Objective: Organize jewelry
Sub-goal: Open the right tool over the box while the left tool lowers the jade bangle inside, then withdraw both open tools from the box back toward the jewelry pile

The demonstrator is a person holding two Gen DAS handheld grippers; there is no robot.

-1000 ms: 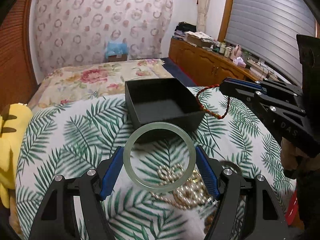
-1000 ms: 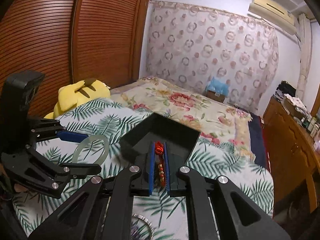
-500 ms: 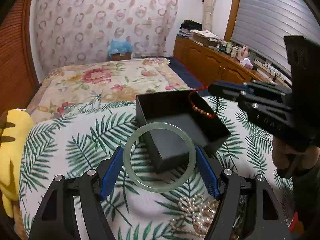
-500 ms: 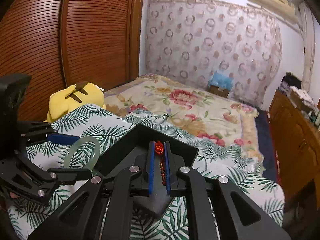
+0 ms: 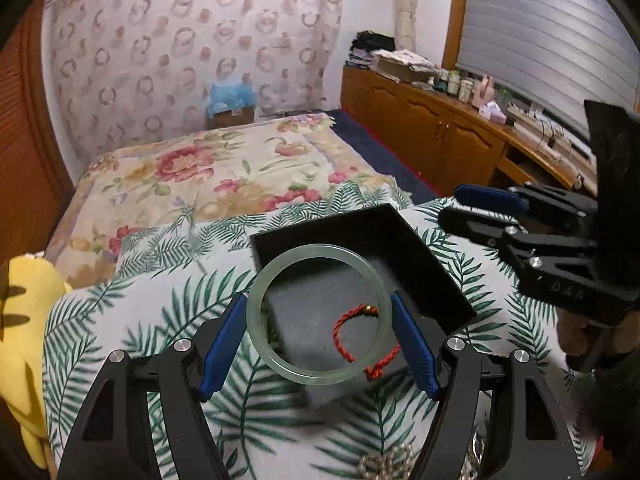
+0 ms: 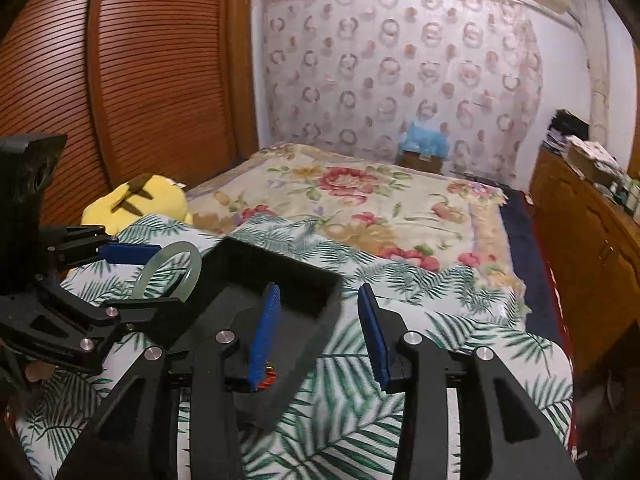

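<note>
My left gripper (image 5: 320,316) is shut on a pale green jade bangle (image 5: 256,304), holding it by its sides over the near part of an open black box (image 5: 432,276) on the leaf-print cloth. A red cord bracelet (image 5: 344,350) lies on the box's grey floor, seen through the bangle. My right gripper (image 6: 318,312) hangs over the box's right edge (image 6: 280,268), its jaws opening with nothing between them; a bit of the red bracelet (image 6: 267,381) shows under its left finger. The right gripper (image 5: 480,208) also shows at the right of the left wrist view.
A pearl necklace (image 5: 384,466) and other jewelry lie on the cloth near the bottom edge. A yellow plush toy (image 6: 140,200) sits at the left. The flowered bed cover (image 6: 360,200) lies beyond, with a wooden cabinet (image 5: 440,136) at the right.
The right gripper opened and let go of the red bracelet, which now lies in the box. The left gripper carried the bangle forward until it hangs over the box.
</note>
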